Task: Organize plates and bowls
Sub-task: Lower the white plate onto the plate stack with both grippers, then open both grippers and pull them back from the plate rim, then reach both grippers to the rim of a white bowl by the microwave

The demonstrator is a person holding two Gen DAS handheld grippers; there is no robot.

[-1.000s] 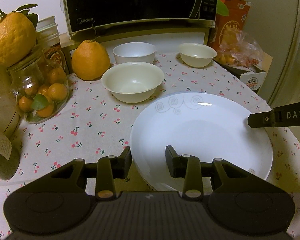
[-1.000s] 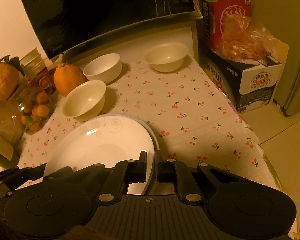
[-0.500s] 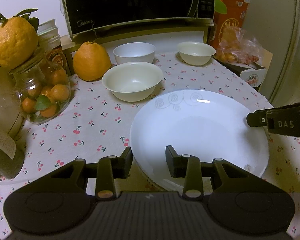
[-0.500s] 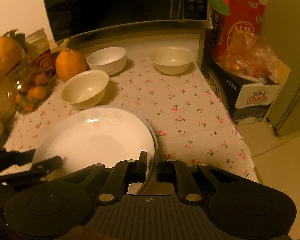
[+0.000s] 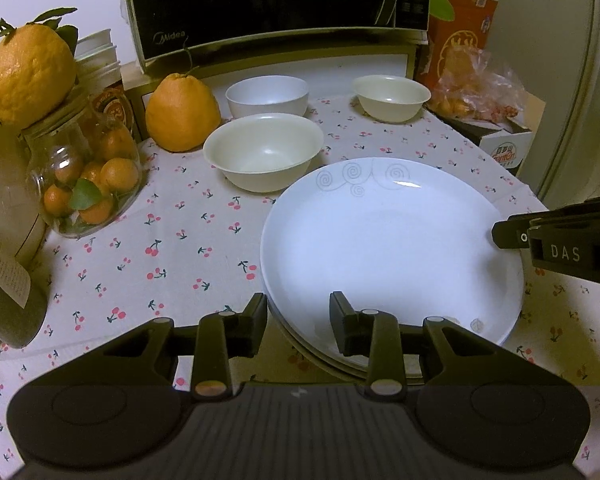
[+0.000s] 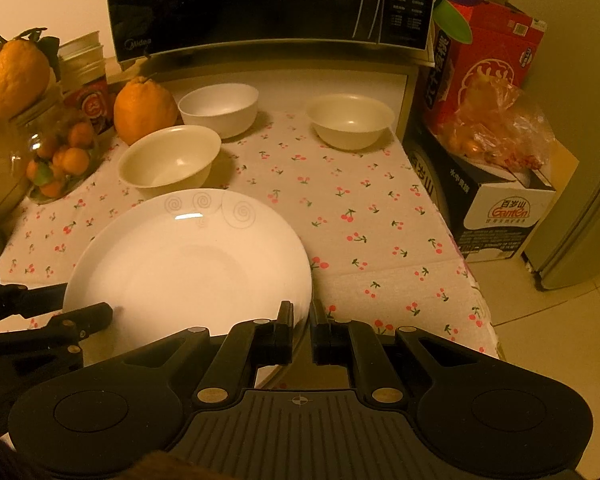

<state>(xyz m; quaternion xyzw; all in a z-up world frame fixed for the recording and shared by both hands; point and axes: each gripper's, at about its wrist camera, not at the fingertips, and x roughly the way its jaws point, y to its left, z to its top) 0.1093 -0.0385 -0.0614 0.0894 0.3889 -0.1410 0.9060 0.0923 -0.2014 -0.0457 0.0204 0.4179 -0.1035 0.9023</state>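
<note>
Tablecloth [image 5: 172,248]: cherry print, microwave [image 5: 276,4] behind | left gripper [image 5: 298,322]: narrow, astride plate [image 5: 388,248] rim | right gripper [image 6: 300,330]: pinching plate rim

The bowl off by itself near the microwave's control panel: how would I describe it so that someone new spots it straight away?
Start at the black microwave at the back of the cherry-print tablecloth. Below its control panel, at the cloth's far right corner next to the cardboard boxes, stands a small cream bowl. The other two bowls sit together by the large orange fruit; this one stands alone.
</note>
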